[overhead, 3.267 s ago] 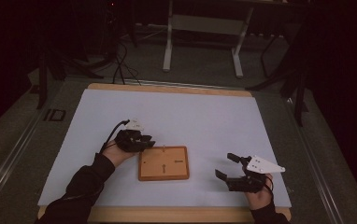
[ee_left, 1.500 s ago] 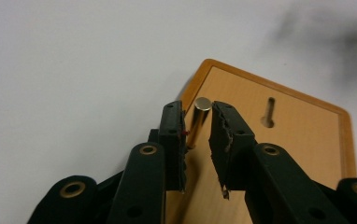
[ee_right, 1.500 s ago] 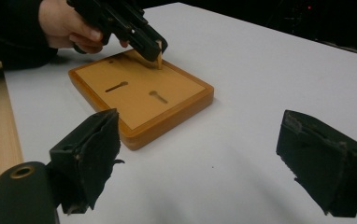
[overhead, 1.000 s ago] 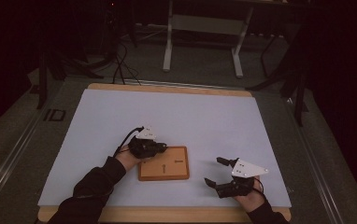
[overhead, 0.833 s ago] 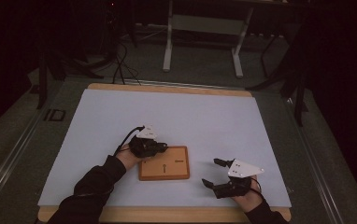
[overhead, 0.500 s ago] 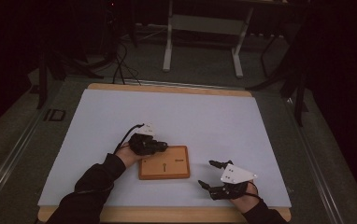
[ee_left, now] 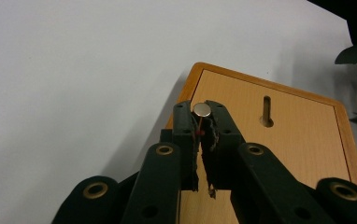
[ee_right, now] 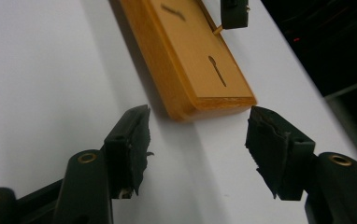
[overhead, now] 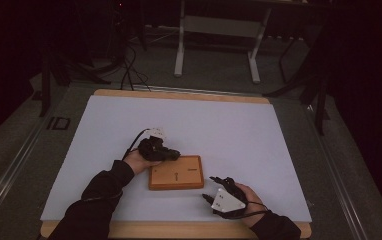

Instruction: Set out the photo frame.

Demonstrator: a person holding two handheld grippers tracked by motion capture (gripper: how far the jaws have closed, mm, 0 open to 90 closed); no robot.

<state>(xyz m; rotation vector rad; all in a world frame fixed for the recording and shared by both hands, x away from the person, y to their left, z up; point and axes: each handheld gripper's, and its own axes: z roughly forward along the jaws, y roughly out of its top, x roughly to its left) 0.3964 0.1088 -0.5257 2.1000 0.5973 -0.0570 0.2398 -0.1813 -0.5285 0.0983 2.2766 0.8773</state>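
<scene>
A flat wooden board [overhead: 176, 172] with keyhole slots [ee_left: 266, 112] lies on the white table top. My left gripper [overhead: 175, 155] hovers over the board's near-left corner, shut on a thin pin with a round silver head [ee_left: 201, 110]. My right gripper [overhead: 208, 188] sits low at the board's right front corner [ee_right: 204, 93]. Its jaws have just been closing and stand apart, with nothing between them. The board's corner lies just ahead of the gap. The left gripper's jaw tip [ee_right: 235, 14] is seen at the board's far end in the right gripper view.
The white sheet [overhead: 229, 130] covers a wood-edged table [overhead: 179, 94]. Beyond it stand a metal frame's legs [overhead: 216, 45] and cables [overhead: 129, 65] on the dark floor. A rail [overhead: 9, 170] runs along the left side.
My right gripper has slid left toward the board's corner and its jaws have narrowed. The left gripper has stayed at the board with the pin.
</scene>
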